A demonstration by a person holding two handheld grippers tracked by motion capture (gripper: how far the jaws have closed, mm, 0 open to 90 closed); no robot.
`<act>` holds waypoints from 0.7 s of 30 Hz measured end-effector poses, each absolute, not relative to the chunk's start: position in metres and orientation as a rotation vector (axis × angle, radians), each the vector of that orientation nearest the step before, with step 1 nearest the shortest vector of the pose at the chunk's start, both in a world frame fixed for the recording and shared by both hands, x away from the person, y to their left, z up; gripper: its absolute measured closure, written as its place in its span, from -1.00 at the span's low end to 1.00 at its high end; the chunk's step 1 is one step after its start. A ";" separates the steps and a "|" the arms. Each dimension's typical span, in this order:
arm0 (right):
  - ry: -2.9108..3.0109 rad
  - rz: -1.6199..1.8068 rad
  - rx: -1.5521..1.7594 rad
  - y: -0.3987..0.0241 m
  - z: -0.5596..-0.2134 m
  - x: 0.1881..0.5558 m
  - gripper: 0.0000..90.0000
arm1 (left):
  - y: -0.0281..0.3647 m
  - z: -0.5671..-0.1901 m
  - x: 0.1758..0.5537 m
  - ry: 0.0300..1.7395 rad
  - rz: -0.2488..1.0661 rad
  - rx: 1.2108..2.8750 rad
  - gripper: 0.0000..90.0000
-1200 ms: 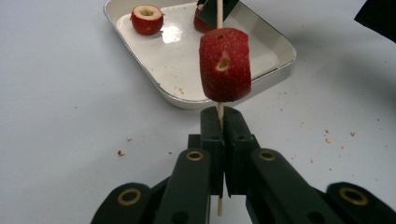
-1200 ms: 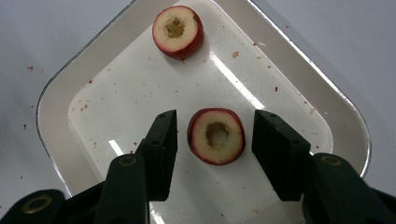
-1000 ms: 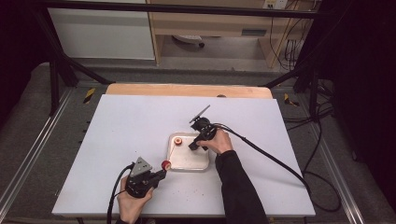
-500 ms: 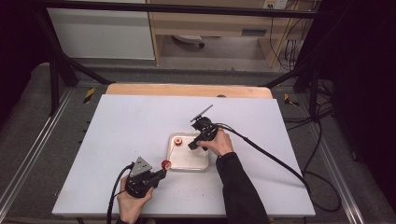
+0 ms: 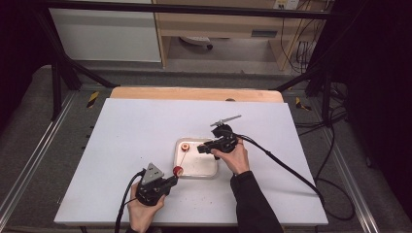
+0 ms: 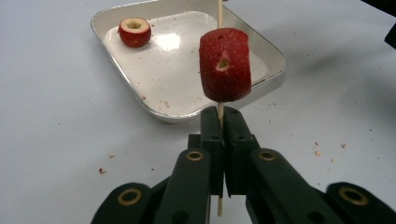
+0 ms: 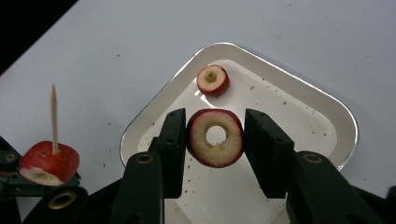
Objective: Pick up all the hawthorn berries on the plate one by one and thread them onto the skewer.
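From above, my left gripper (image 5: pixel 171 177) sat near the table's (image 5: pixel 121 145) front edge, its jaws pinching a skewer (image 5: pixel 180 158) that carried a red fruit piece (image 5: pixel 178 170) just left of the metal tray (image 5: pixel 206 172). My right gripper (image 5: pixel 203 148) hung over the tray's far right side.

Along my left gripper (image 6: pixel 223 123), the pads were pressed tight on the thin skewer (image 6: pixel 219 14), the pierced fruit piece (image 6: pixel 224 65) sitting just above them; a small cored fruit (image 6: pixel 134 31) lay in the tray's (image 6: pixel 187 112) far corner.

Along my right gripper (image 7: pixel 215 138), the jaws pinched a cored fruit ring (image 7: pixel 215 138) above the tray (image 7: pixel 299 93), with the small fruit (image 7: pixel 213 80) beyond.
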State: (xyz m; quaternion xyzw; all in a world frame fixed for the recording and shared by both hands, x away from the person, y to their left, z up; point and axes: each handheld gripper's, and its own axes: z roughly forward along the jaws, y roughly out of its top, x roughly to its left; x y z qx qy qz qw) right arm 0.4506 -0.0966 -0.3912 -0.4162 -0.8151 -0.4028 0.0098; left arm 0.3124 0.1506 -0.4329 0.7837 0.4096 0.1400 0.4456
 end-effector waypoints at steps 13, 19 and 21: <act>-2.317 -1.565 -1.408 -0.123 -0.397 0.425 0.35 | 0.135 -0.432 0.311 1.005 0.342 1.930 0.96; -2.218 -1.695 -1.438 -0.125 -0.400 0.417 0.35 | 0.128 -0.432 0.311 1.006 0.344 1.931 0.96; -2.181 -1.741 -1.448 -0.126 -0.401 0.415 0.35 | 0.126 -0.432 0.311 1.015 0.345 1.928 0.96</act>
